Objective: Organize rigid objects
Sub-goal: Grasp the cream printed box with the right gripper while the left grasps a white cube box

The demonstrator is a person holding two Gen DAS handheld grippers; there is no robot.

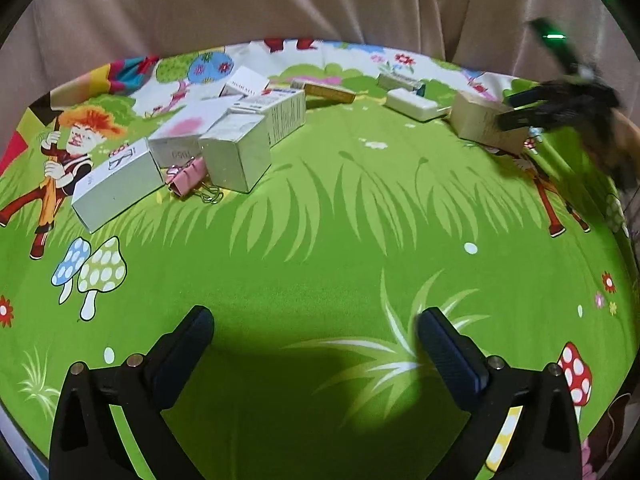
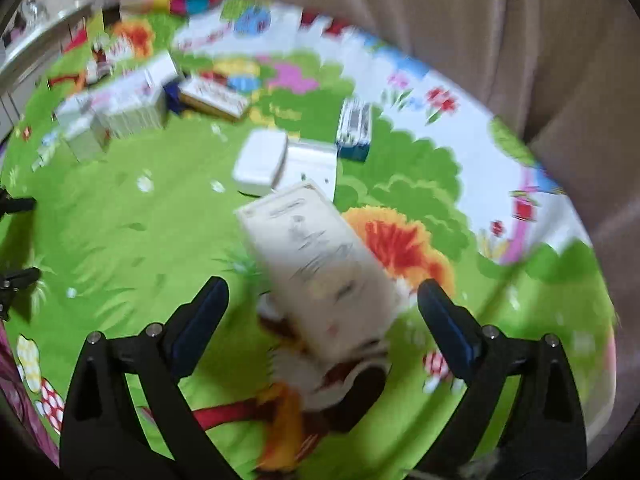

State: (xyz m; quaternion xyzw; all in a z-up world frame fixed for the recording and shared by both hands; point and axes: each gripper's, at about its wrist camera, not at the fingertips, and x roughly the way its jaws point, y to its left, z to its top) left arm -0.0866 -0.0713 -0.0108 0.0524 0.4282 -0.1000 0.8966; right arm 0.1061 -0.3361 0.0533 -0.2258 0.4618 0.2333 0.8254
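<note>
Small cardboard boxes lay closed on a cartoon-printed cloth (image 1: pixel 320 240), so what they held could not be seen; most clustered at its far left with a pink binder clip (image 1: pixel 188 180) beside them, while a cream box (image 2: pixel 320 268) lay apart on the right. The right gripper (image 2: pixel 322 300) stood wide open with that cream box between its fingers, probably untouched, though blur smeared the box's print and edges. The left gripper (image 1: pixel 316 330) gaped equally wide over bare green cloth, gripping nothing.
</note>
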